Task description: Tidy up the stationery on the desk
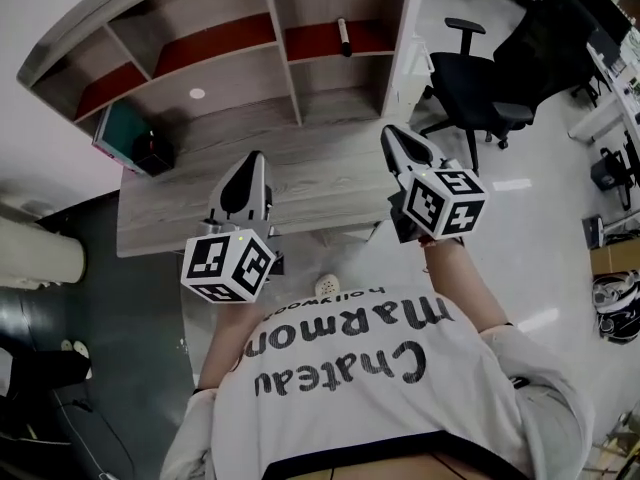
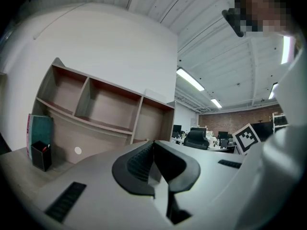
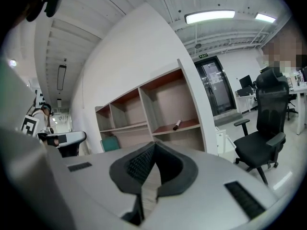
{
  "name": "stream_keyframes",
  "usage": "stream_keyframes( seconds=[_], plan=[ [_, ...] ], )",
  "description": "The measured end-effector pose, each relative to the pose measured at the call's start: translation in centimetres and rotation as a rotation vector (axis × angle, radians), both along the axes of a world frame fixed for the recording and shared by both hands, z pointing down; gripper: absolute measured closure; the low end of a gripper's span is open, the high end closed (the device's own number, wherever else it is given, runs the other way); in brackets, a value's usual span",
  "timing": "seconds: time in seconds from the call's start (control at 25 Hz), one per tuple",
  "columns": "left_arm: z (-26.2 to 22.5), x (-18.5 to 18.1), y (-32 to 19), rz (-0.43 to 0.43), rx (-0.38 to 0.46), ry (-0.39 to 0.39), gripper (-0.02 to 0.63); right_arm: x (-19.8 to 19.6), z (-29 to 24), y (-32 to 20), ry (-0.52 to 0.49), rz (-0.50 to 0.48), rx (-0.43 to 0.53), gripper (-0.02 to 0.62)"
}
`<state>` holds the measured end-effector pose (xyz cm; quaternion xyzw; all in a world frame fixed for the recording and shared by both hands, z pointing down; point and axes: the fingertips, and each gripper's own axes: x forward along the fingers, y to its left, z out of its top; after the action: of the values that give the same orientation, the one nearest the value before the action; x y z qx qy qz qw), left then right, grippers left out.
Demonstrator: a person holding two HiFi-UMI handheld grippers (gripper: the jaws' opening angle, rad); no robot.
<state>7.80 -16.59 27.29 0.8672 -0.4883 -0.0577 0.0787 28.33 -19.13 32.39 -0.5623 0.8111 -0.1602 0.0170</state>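
A dark marker (image 1: 343,36) lies on the right red-lined shelf of the desk hutch; the right gripper view shows this marker (image 3: 176,124) too. At the desk's far left a black pen holder (image 1: 152,153) stands beside a teal book (image 1: 118,133); the pen holder (image 2: 41,155) holds something red. My left gripper (image 1: 256,158) hovers over the wooden desk (image 1: 330,173), its jaws shut with nothing between them (image 2: 153,143). My right gripper (image 1: 393,133) hangs over the desk's right end, also shut and empty (image 3: 154,145).
A small white round spot (image 1: 197,94) sits on the desk's back panel. A black office chair (image 1: 480,88) stands on the floor to the desk's right. The hutch uprights divide the shelves into compartments. Other desks and chairs fill the far right of the room.
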Motion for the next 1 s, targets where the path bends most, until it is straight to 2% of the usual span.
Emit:
stream_keyframes(
  seconds=[0.24,0.52,0.76,1.0],
  plan=[
    [-0.6,-1.8,-4.0,0.029,0.021,0.014,0.589,-0.2,-1.0,-3.1,-0.021,0.064,0.032,0.585],
    [0.3,-2.2,-6.0,0.051,0.005,0.018,0.589,-0.4,-0.2,-5.2,0.004,0.089,0.011,0.586],
    [0.9,-4.5,-8.1,0.004,-0.015,0.045,0.589,0.2,0.1,-8.7,0.019,0.117,0.008,0.586],
    [2.1,-6.5,-9.6,-0.046,-0.055,0.048,0.589,0.8,1.1,-12.0,-0.015,0.126,-0.021,0.584]
  ],
)
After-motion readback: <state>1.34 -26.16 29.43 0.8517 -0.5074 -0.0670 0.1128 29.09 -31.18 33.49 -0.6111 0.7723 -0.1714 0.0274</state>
